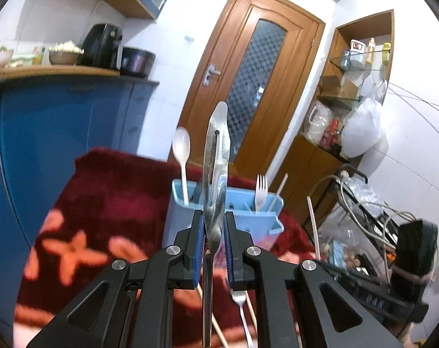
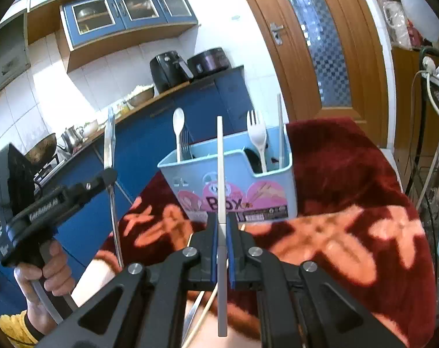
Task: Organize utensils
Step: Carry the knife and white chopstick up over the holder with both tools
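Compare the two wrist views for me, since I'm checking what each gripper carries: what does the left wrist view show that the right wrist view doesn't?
Only the left wrist view shows the left gripper from behind, shut on a metal knife standing upright, and a metal fork lying on the red blanket.

Only the right wrist view shows the right gripper shut on a pale chopstick, the holder's pink BOX label, and a hand gripping the left gripper's handle.

Both show the light blue utensil holder with a white plastic spoon and white plastic fork.
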Action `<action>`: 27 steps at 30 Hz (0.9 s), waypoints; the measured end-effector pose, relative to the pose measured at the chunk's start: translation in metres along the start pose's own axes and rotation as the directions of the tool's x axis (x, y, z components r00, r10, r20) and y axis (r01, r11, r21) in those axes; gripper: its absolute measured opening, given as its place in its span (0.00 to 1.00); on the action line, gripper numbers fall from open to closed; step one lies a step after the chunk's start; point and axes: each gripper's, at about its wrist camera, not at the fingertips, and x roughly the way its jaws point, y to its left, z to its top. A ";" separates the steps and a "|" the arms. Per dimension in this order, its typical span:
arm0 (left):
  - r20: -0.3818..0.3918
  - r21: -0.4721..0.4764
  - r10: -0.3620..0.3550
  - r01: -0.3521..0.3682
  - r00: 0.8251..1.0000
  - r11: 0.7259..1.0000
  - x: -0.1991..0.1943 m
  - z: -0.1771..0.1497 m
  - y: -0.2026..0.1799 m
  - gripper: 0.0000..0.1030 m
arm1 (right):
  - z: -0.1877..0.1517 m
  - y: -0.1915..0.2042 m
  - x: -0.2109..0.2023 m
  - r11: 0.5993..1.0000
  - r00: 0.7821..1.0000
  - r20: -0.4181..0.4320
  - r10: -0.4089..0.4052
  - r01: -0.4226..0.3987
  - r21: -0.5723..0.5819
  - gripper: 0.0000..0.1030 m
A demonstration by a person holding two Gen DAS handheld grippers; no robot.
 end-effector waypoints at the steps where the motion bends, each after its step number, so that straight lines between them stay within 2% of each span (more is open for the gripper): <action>1: 0.012 0.005 0.004 -0.004 1.000 1.000 0.002 0.004 -0.002 0.12 | 0.001 -0.003 -0.003 1.000 1.000 0.009 0.001 -0.001 0.001 0.07; 12: 0.109 -0.003 0.034 -0.034 0.993 0.999 0.028 0.043 -0.003 0.12 | 0.008 -0.012 -0.004 1.000 0.997 0.081 -0.007 0.007 0.002 0.07; 21: 0.219 0.015 0.073 -0.078 0.973 0.997 0.053 0.058 -0.008 0.12 | 0.012 -0.016 -0.002 1.000 0.992 0.126 -0.013 0.016 -0.019 0.07; 27: 0.257 0.021 0.093 -0.102 0.962 0.995 0.068 0.062 -0.007 0.12 | 0.020 -0.017 -0.001 0.999 0.988 0.153 -0.017 0.023 -0.040 0.07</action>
